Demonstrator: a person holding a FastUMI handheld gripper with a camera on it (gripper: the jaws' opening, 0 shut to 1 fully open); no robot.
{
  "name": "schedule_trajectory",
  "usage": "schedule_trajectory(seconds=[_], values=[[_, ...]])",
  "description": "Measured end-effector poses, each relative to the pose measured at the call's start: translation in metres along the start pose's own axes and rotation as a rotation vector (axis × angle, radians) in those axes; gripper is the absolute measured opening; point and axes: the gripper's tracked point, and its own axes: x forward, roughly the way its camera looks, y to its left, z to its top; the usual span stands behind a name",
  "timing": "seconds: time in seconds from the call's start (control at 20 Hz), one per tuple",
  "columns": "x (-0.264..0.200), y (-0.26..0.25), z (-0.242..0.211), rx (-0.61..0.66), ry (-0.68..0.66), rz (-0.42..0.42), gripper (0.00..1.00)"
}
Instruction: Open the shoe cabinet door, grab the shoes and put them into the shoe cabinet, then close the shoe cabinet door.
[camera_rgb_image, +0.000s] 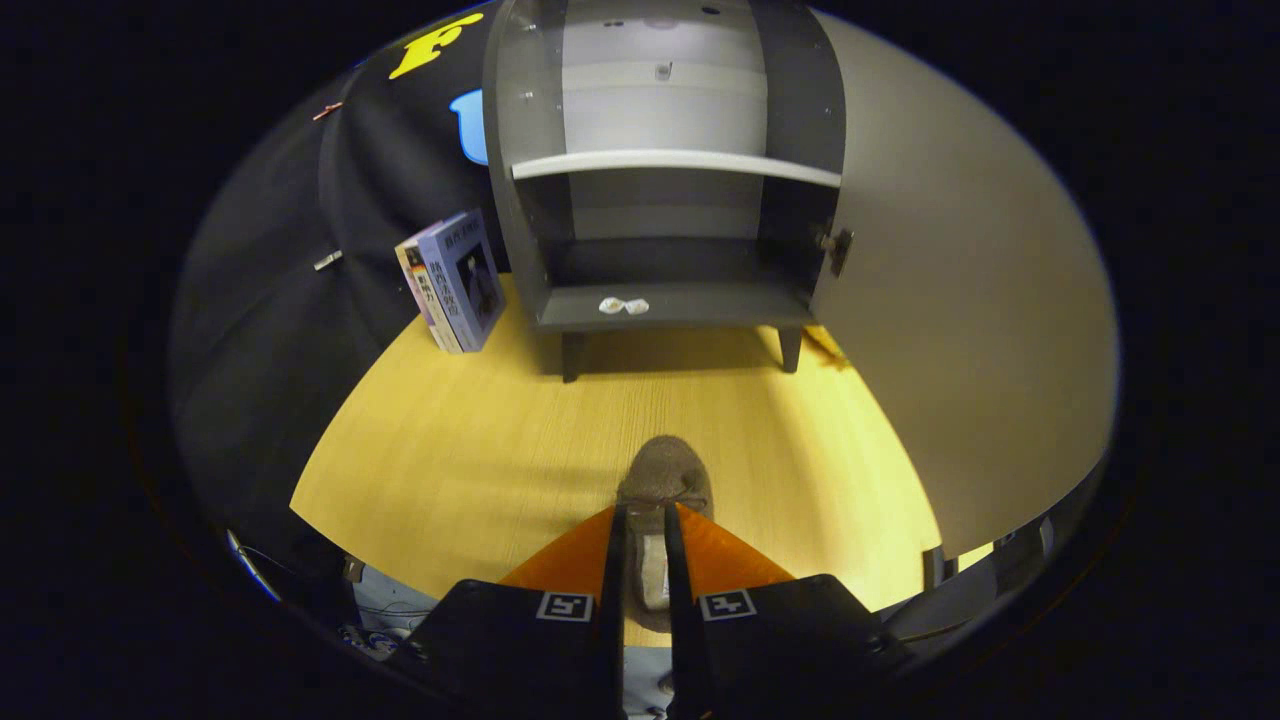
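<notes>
A small brown shoe (662, 475) lies toe-forward on the wooden floor, its heel part pinched between my fingers. My gripper (641, 530) is shut on the shoe, both fingers pressing its sides. Beyond it stands the dark grey shoe cabinet (665, 305) on short legs, with its door (960, 330) swung wide open to the right. Inside are a pale upper shelf (675, 163) and a bottom shelf holding two small white packets (624, 305).
Two books (455, 280) lean upright against the black cloth wall, just left of the cabinet. The yellow wooden floor (470, 450) stretches between the shoe and the cabinet. The open door bounds the right side.
</notes>
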Motion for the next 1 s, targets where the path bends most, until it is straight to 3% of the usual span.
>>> schedule_trajectory(seconds=[0.6,1.0], values=[[0.076,0.01,-0.081,0.007,0.205,-0.03,0.24],[0.118,0.006,-0.077,0.035,0.192,-0.062,0.24]])
